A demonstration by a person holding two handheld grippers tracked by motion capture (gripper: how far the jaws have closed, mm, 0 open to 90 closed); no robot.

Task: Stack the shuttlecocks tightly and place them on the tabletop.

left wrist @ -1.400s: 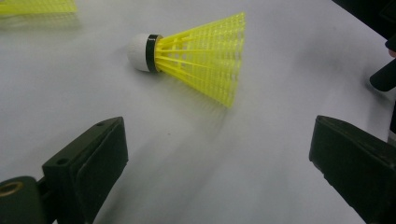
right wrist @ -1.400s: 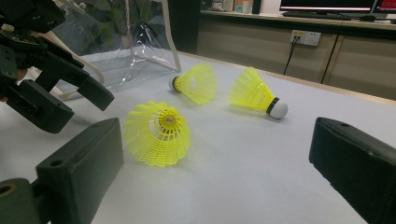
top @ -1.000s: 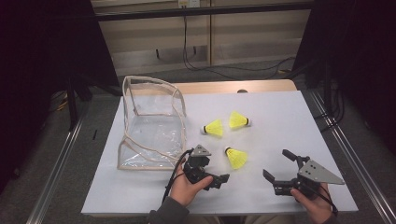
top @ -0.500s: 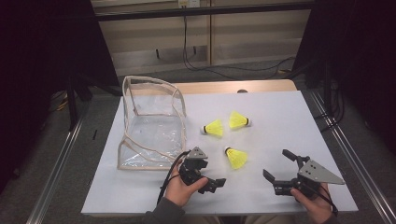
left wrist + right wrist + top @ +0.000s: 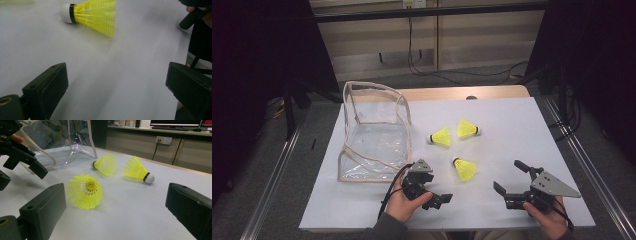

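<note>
Turning rightward, left gripper (jaws apart) nears shuttlecock.

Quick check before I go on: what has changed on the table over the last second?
The left gripper swung its open jaws rightward, toward the nearest shuttlecock, holding nothing. The right gripper stayed open and in place; all three shuttlecocks and the clear bag lie unmoved.

Even overhead light brightens the white table against dark surroundings, while the left gripper view is motion-blurred.
</note>
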